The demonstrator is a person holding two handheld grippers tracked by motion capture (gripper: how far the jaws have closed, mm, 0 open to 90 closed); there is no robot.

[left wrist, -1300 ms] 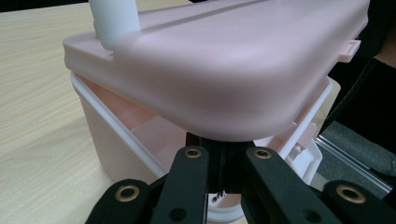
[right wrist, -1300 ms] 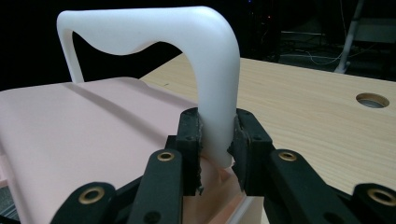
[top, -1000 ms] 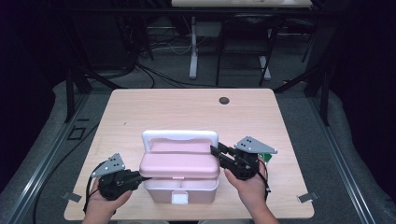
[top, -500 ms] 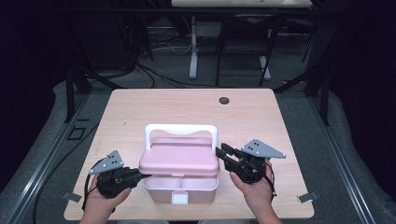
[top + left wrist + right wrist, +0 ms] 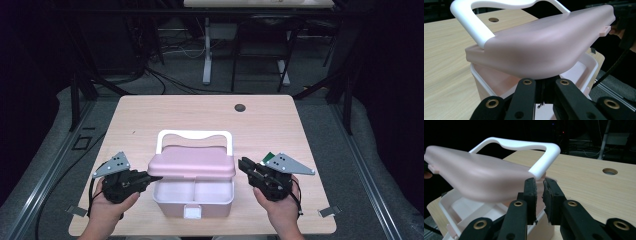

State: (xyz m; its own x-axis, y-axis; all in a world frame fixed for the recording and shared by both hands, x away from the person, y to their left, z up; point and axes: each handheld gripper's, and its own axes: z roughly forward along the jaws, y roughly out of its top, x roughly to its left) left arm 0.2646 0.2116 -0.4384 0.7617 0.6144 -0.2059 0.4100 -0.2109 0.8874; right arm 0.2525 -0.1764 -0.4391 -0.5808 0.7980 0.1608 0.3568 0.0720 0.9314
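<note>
Since a second ago: the right gripper (image 5: 248, 167) has drawn back from the lid's right edge toward the person, and its jaws have just been closing with nothing between them; the pink lid (image 5: 192, 161) stays raised at its front.
Left gripper (image 5: 150, 178): clenched tight on the lid's left edge, which rests directly over its jaws in the left gripper view.
Right gripper state: nearly closed, a narrow gap between the pads (image 5: 531, 192), empty; the box sits just beyond and left of its tips.
Box (image 5: 165, 197): on the table (image 5: 150, 115) between the two grippers, its two compartments bare.
Handle (image 5: 194, 135): white, folded back beyond the lid.
Done: lid unlatched and partly lifted.
Left: likely swinging the lid fully open.
</note>
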